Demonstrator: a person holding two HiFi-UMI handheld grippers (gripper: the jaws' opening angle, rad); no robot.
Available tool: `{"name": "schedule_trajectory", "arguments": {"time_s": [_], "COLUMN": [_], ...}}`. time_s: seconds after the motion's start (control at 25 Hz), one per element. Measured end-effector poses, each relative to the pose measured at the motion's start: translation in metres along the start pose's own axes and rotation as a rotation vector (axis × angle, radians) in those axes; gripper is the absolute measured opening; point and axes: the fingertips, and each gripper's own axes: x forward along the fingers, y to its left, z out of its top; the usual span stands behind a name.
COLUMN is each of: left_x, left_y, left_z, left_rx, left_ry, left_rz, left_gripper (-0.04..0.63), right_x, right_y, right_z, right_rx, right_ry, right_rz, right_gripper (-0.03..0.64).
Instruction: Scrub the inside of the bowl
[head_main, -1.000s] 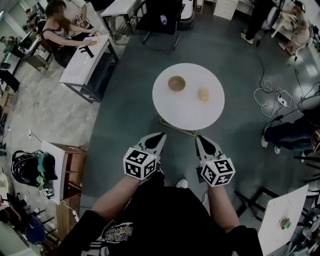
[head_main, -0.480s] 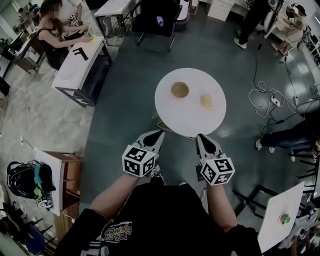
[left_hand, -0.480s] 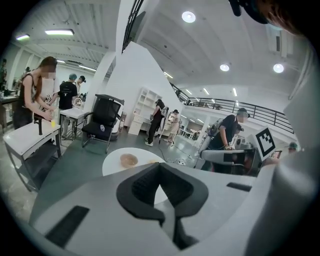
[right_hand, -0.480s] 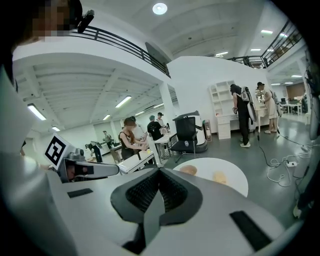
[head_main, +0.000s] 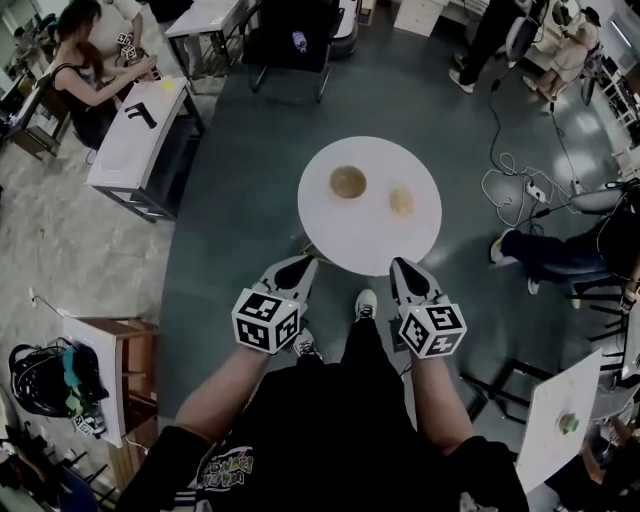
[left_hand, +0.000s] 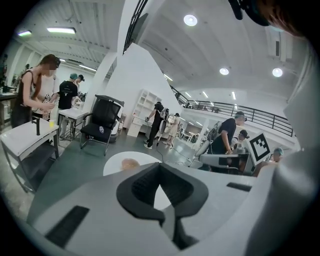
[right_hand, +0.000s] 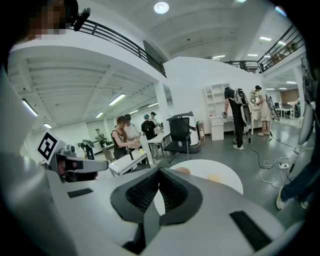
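A tan bowl (head_main: 348, 181) stands on the left half of a small round white table (head_main: 369, 240). To its right lies a yellowish scrub pad (head_main: 402, 201). My left gripper (head_main: 298, 267) and right gripper (head_main: 404, 268) are held side by side just short of the table's near edge, both shut with nothing in them. In the left gripper view the bowl (left_hand: 130, 163) shows past the shut left gripper (left_hand: 160, 166). The right gripper view shows the bowl (right_hand: 182, 170) and the pad (right_hand: 214, 177) beyond the shut right gripper (right_hand: 160, 173).
A white desk (head_main: 130, 125) with a seated person (head_main: 80, 50) is at the far left. A black office chair (head_main: 296, 40) stands behind the table. Cables (head_main: 520, 185) and a person's legs (head_main: 545, 255) lie to the right. A wooden stand (head_main: 115, 345) is at the near left.
The table has come nearer to both grippers, which now reach almost to its near edge. Both grippers stay shut and side by side.
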Motion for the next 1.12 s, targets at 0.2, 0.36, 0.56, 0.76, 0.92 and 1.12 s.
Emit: {"name": "schedule_trajectory", "arguments": {"time_s": [0.2,0.36,0.56,0.76,0.92,1.12], "left_x": [0.018,0.029,0.048,0.080,0.106,0.129], "left_y": [0.011,0.029,0.034,0.031,0.030,0.029], "left_z": [0.006,0.005,0.007,0.008,0.009,0.001], "left_rx": [0.003,-0.031,-0.030,-0.032,-0.033,-0.040], "left_ry": [-0.001,0.013,0.041,0.038,0.048,0.085], "left_rz": [0.018,0.057,0.081,0.075,0.074,0.078], "left_gripper": [0.006,0.006,0.006,0.006,0.006,0.006], "right_x": [0.025,0.045,0.065,0.081,0.094,0.109], "right_y": [-0.020,-0.037,-0.065,-0.101,-0.129,-0.155], "right_z": [0.003,0.006,0.000,-0.010,-0.012,-0.022], "right_rx": [0.011,0.014,0.046,0.067,0.080,0.104], "right_ry": [0.014,0.030,0.060,0.086,0.101,0.119], "right_rz": [0.004,0.005,0.008,-0.007,-0.025,-0.042], "right_gripper": [0.021,0.021,0.021,0.021,0.023,0.023]}}
